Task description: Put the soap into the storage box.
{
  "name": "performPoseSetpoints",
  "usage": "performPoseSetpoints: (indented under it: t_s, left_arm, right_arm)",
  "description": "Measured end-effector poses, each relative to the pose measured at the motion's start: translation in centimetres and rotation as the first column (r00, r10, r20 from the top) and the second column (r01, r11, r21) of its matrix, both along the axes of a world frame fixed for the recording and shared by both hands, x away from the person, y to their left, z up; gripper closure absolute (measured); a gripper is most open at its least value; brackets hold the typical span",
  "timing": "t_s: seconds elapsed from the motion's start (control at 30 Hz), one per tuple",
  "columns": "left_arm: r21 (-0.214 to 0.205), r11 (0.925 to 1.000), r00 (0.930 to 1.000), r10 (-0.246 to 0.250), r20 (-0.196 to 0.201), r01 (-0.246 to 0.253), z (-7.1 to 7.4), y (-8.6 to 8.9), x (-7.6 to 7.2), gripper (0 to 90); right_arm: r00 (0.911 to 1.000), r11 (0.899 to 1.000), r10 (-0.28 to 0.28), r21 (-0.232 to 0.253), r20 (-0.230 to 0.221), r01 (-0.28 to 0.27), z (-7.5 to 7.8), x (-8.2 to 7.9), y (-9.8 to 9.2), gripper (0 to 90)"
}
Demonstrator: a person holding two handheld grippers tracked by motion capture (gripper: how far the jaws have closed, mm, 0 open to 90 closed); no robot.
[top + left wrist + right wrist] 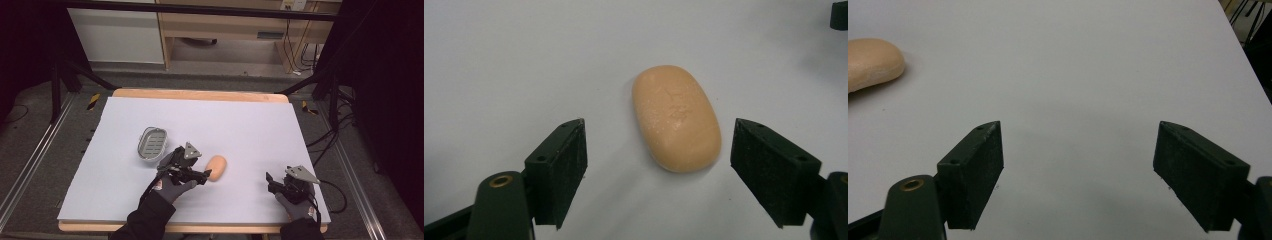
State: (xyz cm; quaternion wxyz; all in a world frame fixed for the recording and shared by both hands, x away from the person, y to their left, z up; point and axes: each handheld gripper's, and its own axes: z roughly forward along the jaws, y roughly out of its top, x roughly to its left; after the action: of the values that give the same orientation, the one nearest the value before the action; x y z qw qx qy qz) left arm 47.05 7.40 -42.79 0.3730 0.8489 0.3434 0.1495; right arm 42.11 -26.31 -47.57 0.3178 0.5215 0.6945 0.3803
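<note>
Soap bar (676,117) flat on white table (250,125), framed by open left gripper (659,150), untouched.
Jaws spread either side, likely lining up a grasp; soap dish (152,142) nearby; right gripper (1078,155) open, idle apart.

A: High view is set above the near side, aimed forward and down at the table (250,120).
B: Both gripper views are held low, close to the surface. The soap (675,117) is shared by all three, seen at the right one's left edge.
</note>
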Motion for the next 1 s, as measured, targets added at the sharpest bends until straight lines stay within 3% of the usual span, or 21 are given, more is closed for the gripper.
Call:
performPoseSetpoints:
  t_s: [0.33, 0.53, 1.0]
  left_arm:
    - [0.016, 0.9998, 0.9998, -0.010, -0.015, 0.011, -0.3, -1.8, 0.5, 22.3]
    - [0.048, 0.9987, 0.9997, -0.019, -0.012, 0.019, -0.6, -3.1, 0.9, 22.4]
    - [0.065, 0.9979, 0.9992, -0.006, -0.041, 0.009, -1.6, -4.4, 1.9, 22.9]
  right_arm:
    - [1.0000, 1.000, 0.001, 0.000, 0.001, -0.001, 0.0, 0.0, 0.0, 20.4]
    - [1.0000, 1.000, 0.003, 0.005, 0.000, -0.003, 0.0, 0.0, 0.0, 21.2]
    - [1.0000, 1.000, 0.006, 0.010, -0.008, -0.006, 0.0, 0.0, 0.0, 21.9]
